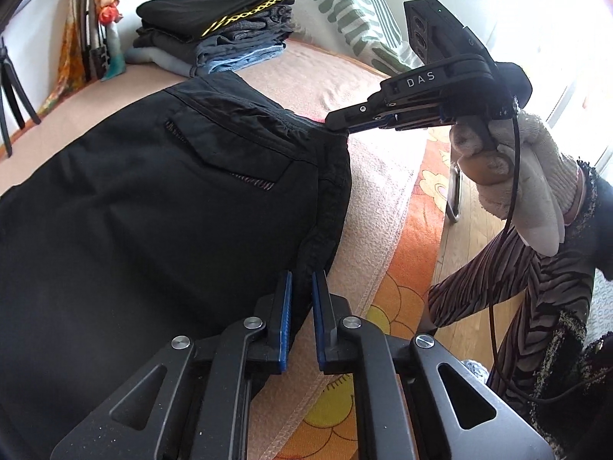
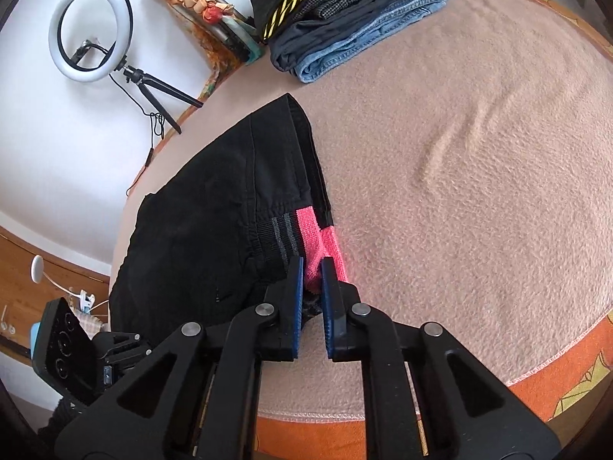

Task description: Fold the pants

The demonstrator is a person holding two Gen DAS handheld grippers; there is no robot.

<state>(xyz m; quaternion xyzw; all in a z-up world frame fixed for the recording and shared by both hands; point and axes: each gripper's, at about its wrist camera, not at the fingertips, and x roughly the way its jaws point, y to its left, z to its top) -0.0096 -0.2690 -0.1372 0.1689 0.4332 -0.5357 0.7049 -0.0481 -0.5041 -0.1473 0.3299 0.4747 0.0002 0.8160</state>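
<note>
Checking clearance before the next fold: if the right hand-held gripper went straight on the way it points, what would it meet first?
Probably the black pants it already pinches at the pink waistband; beyond lies the blanket.

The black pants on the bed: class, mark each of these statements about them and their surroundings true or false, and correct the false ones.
1. Both hand-held grippers are shut on the black pants. True: the left hand-held gripper and the right hand-held gripper each pinch an edge.
2. The waistband lining shows green. False: it is pink.
3. A stack of folded clothes lies on the blanket. True.
4. The ring light stands on the pants. False: it stands beside the bed.
</note>
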